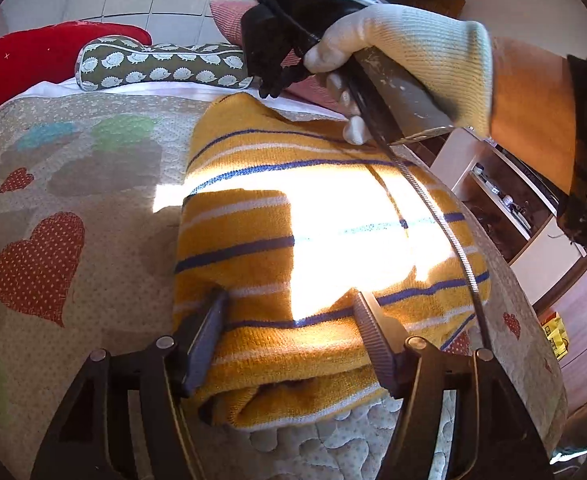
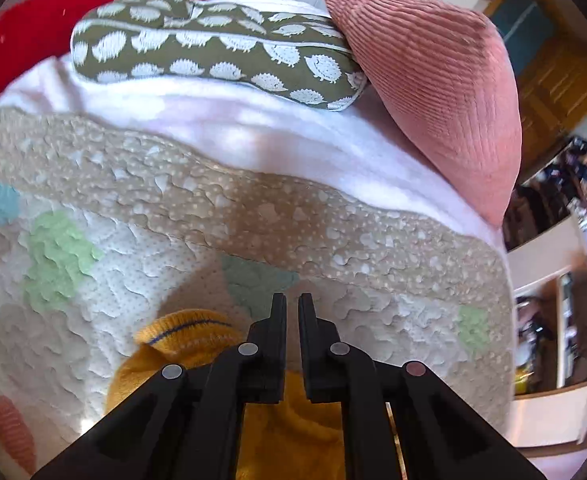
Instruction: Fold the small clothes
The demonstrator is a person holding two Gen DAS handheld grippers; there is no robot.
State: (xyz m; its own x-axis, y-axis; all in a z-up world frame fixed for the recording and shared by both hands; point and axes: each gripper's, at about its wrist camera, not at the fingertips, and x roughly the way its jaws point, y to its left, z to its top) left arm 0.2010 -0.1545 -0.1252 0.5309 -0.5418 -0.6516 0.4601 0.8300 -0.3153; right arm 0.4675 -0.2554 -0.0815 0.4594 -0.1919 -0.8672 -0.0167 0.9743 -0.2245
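The left tool [image 1: 289,312] stands partly open, its two fingers [image 1: 209,320] set down on either side of the near edge of a folded yellow sweater [image 1: 261,208] with blue and white stripes. The pads straddle the knit and do not squeeze it.

The right tool [image 2: 292,304] is closed, its fingers nearly touching with nothing between them. It hangs above the far end of the sweater, whose yellow knit shows under and behind its arms in the right wrist view. In the left wrist view a gloved hand [image 1: 405,52] holds that tool above the sweater's far edge, with a cable [image 1: 445,220] trailing down across the knit.

The sweater lies on a bed, on a beige quilt [image 1: 53,184] patterned with red hearts. A bright patch of sunlight washes out its middle. Beyond the quilt lie a green pillow with white hedgehogs [image 2: 213,52], a pink ribbed cushion [image 2: 425,80] and a red cushion [image 1: 33,60]. Shelves [image 1: 505,200] stand beside the bed on the right.
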